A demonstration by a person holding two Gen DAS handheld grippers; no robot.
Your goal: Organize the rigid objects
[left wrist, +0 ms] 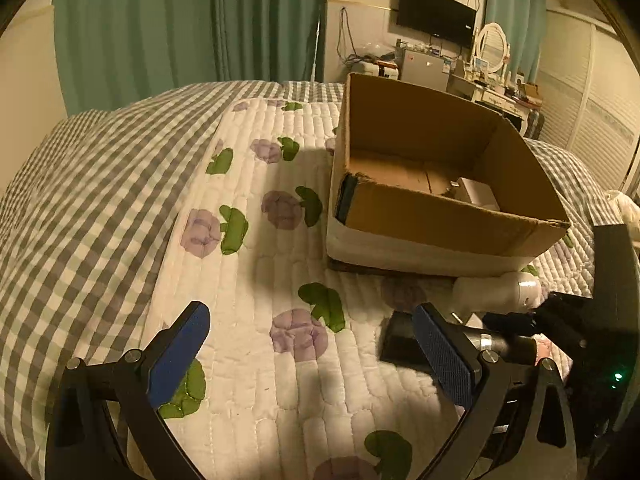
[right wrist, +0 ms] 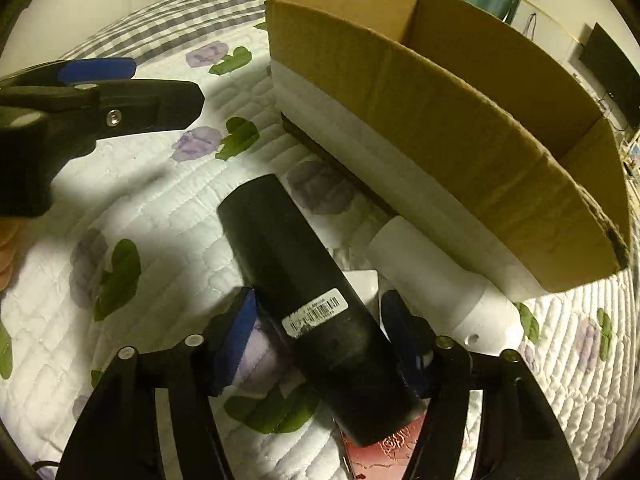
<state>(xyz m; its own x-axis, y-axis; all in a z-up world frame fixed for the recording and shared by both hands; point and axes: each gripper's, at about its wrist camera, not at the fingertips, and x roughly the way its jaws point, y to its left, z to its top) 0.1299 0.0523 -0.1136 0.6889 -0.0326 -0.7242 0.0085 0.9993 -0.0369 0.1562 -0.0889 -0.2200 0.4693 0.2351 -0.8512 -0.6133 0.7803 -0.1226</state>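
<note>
Lower centre, right view: right tongs (right wrist: pixel 316 344) spread around black cylinder (right wrist: pixel 304 300), pads not clearly touching it
Just right: white bottle (right wrist: pixel 432 280) against cardboard box (right wrist: pixel 460 128)
Left view bottom: left tongs (left wrist: pixel 312 356) wide open, holding nothing, over quilted bed (left wrist: pixel 256 272)

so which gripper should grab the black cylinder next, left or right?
Right. The right gripper already straddles the black cylinder, jaws open either side. The left gripper hangs open over bare quilt.
</note>
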